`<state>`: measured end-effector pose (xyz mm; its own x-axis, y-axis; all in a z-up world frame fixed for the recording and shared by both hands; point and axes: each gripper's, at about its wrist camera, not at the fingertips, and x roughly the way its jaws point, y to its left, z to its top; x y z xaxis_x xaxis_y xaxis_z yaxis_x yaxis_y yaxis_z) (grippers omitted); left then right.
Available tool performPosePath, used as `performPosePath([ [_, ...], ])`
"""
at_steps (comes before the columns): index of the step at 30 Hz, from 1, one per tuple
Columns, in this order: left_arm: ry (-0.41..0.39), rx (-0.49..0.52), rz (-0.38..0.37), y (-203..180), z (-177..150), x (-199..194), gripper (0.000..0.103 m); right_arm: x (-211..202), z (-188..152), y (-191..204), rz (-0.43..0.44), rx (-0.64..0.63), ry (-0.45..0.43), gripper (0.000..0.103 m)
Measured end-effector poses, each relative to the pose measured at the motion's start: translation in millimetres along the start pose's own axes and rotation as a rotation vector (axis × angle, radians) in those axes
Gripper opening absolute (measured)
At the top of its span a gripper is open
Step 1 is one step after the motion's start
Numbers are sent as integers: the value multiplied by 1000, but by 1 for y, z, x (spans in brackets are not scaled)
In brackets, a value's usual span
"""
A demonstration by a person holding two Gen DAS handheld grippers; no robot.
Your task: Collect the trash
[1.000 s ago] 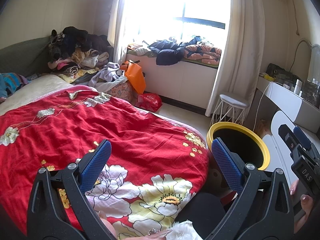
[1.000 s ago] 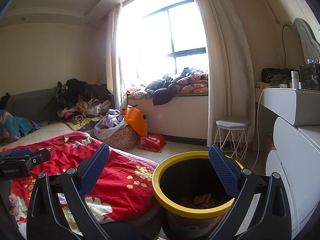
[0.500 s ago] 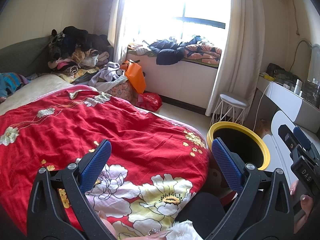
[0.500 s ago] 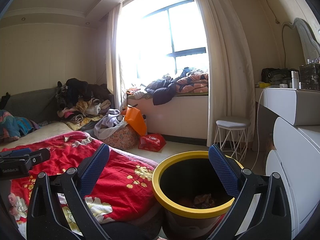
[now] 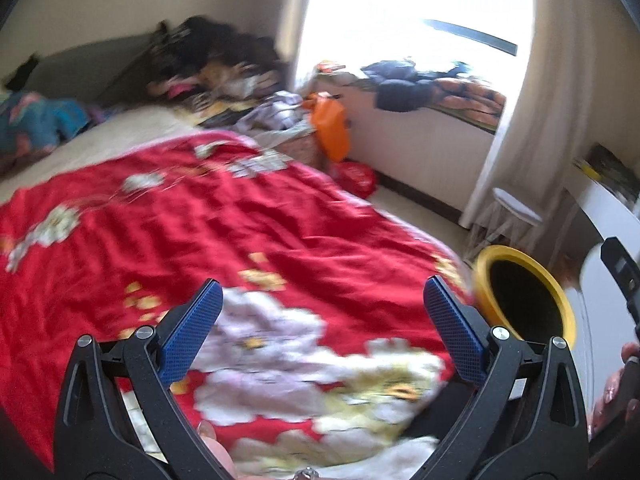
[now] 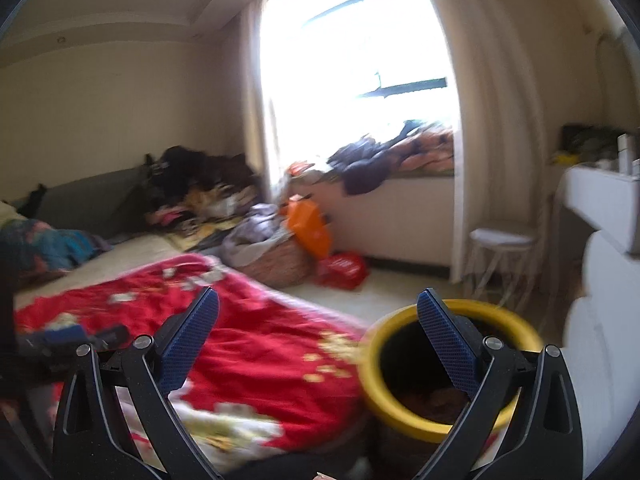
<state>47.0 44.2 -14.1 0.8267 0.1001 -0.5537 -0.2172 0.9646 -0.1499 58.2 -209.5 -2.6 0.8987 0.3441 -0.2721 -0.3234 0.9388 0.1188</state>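
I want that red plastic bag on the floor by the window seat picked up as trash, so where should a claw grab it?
Judging by its slumped, crumpled shape, pinch a raised fold along the top of the red bag, coming down from above on the open floor side. The basket crowds its other side. Blur hides any handles.

The right gripper (image 6: 318,334) hangs wide open and empty over a red blanket (image 6: 256,344) beside a yellow-rimmed bin (image 6: 400,416).
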Motion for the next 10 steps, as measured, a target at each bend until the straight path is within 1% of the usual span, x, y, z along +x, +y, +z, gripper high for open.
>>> performPosePath([
  [1, 6, -36, 36, 20, 2, 0, 92, 12, 4, 12, 46, -9, 44, 97],
  [2, 7, -59, 68, 36, 2, 0, 92, 31, 7, 29, 101, -23, 116, 97],
  [3, 9, -82, 110, 52, 2, 0, 93, 52, 8, 48, 152, -39, 204, 97],
  [4, 20, -116, 182, 80, 0, 0, 93, 79, 5, 73, 225, -53, 324, 97],
  [5, 29, -141, 227, 98, -2, 1, 92, 102, -1, 97, 278, -74, 432, 97],
  [7, 65, -221, 353, 150, -13, 2, 92, 142, -25, 151, 367, -140, 607, 97],
  [8, 89, -245, 389, 168, -17, 5, 92, 158, -41, 181, 392, -185, 656, 97],
  [9, 122, -261, 430, 187, -23, 10, 92, 170, -58, 209, 414, -226, 685, 97],
  [10, 165, -282, 502, 213, -32, 18, 92, 179, -72, 229, 430, -259, 707, 97],
])
